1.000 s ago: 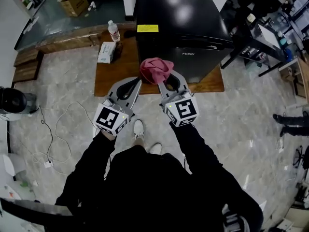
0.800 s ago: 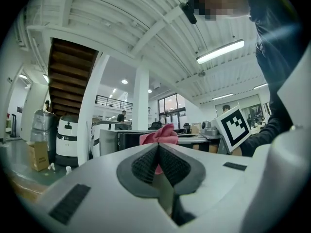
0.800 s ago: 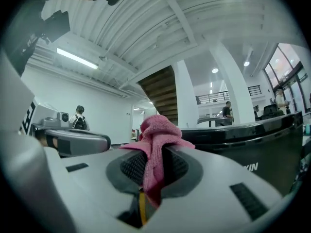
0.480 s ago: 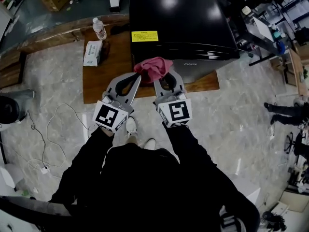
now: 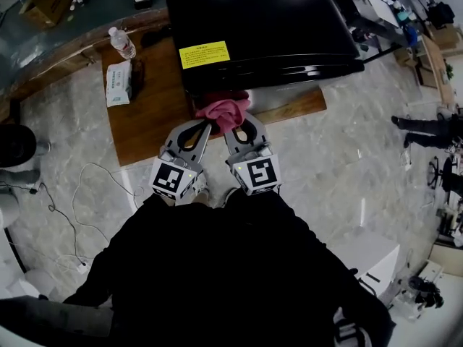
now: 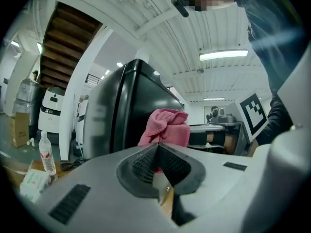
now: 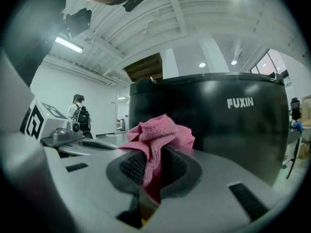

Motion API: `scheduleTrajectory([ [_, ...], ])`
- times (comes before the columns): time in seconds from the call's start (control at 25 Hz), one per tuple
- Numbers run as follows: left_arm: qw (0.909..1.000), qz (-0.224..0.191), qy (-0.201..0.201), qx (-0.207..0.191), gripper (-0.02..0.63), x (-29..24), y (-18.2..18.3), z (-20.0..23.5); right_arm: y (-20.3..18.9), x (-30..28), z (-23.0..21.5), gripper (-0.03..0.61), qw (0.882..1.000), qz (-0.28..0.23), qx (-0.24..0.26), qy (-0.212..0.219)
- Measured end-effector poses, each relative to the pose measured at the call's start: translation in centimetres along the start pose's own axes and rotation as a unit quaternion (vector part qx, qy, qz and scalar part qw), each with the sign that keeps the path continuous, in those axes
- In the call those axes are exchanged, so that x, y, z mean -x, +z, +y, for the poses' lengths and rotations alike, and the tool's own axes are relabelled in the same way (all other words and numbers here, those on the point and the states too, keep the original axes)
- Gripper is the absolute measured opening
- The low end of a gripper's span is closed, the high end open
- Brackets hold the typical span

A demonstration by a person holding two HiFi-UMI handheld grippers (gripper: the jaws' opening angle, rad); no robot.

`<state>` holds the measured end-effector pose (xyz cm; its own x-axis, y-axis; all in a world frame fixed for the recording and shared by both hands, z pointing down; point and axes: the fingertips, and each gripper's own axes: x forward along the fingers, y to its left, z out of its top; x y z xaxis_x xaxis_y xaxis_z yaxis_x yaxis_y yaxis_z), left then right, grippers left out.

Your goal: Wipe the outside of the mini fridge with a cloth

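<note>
Crumpled pink terry cloth [image 5: 226, 111] is pinched by right gripper [image 5: 237, 123] near the glossy black box-shaped mini fridge [image 5: 253, 27] front, left gripper [image 5: 200, 127] is pressed together empty; the bunched cloth could be dragged out by wiping friction.

Two hand-held grippers [image 5: 205, 126] [image 5: 233, 126], one cloth [image 5: 223, 110], one fridge [image 5: 253, 13], one bottle [image 5: 121, 43].

pink cloth [image 5: 225, 113] seen against glossy black mini fridge [image 5: 253, 20]; yellow label [image 5: 205, 54] on fridge top; black-and-white square markers on grey grippers; brown wooden platform [image 5: 155, 114].
</note>
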<state>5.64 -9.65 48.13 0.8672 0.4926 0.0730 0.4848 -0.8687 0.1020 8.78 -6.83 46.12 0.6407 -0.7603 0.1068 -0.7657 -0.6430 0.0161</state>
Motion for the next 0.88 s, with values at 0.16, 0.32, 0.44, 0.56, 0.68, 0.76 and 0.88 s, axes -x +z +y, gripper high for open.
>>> scheduleTrajectory([
  [0.16, 0.9989, 0.027, -0.01, 0.036, 0.005, -1.2, -4.5, 1.0, -4.1, -1.0, -0.4, 0.052, 0.999, 0.029, -0.014, -0.009],
  [0.32, 0.9964, 0.069, -0.016, 0.047, 0.005, -2.1, -9.6, 2.0, -9.5, -1.7, -0.8, 0.052, 0.996, 0.069, -0.046, -0.016],
  [0.44, 0.9925, 0.11, -0.011, 0.052, 0.005, -2.3, -13.4, 2.0, -13.6, -1.6, -0.8, 0.052, 0.992, 0.103, -0.067, -0.014],
  [0.56, 0.9869, 0.15, -0.005, 0.058, 0.005, -2.5, -16.7, 2.0, -17.1, -1.8, -0.8, 0.052, 0.987, 0.135, -0.082, -0.01],
  [0.68, 0.9822, 0.177, 0.002, 0.063, 0.005, -3.2, -19.3, 2.4, -20.3, -2.2, -1.1, 0.054, 0.982, 0.164, -0.098, -0.008],
  [0.76, 0.9797, 0.191, 0.005, 0.061, 0.005, -3.4, -20.8, 2.7, -21.9, -2.5, -1.1, 0.054, 0.979, 0.175, -0.103, -0.009],
  [0.88, 0.9756, 0.212, 0.009, 0.058, 0.005, -3.6, -23.1, 3.0, -24.1, -2.8, -0.9, 0.054, 0.975, 0.194, -0.109, -0.011],
])
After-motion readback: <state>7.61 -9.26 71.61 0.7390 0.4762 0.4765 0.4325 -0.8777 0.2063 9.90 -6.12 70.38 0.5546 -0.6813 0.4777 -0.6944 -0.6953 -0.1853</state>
